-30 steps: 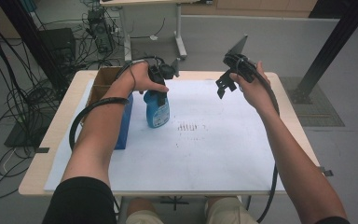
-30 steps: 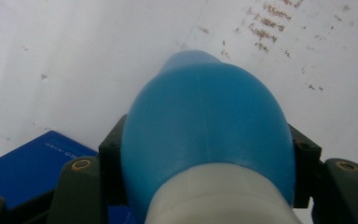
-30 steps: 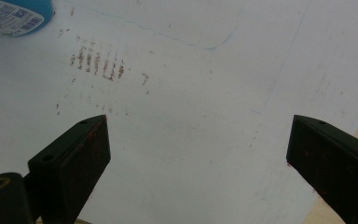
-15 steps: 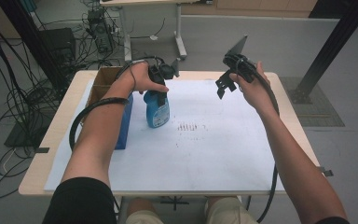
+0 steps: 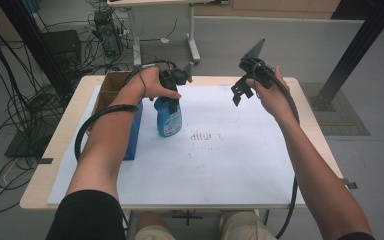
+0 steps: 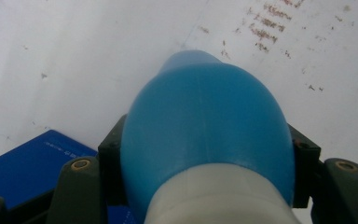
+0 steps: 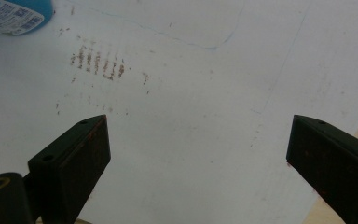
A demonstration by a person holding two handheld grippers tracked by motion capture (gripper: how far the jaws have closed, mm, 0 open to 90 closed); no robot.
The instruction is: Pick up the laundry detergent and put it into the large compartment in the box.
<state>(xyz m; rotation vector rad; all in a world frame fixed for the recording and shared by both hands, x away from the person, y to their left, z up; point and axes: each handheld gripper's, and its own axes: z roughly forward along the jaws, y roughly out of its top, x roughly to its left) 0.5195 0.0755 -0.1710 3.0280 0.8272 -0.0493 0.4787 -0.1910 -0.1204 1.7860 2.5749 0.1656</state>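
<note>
The left gripper [image 5: 172,92] is clamped on the upper part of a blue bottle [image 5: 169,116], its jaws pressing the shoulder from either side just under the white cap [image 6: 219,198]. Grasped that high, the bottle stands upright directly below the gripper with its base on the white sheet [image 5: 220,160], probably so it can be lifted or set down without tipping. Just beside the gripper, toward the person's left, sits a blue box [image 5: 132,135]. The right gripper [image 5: 245,85] (well apart from the bottle) hovers above the sheet with its jaws spread wide and nothing between them, seemingly kept ready; brown smudges [image 7: 98,60] lie ahead of it.
</note>
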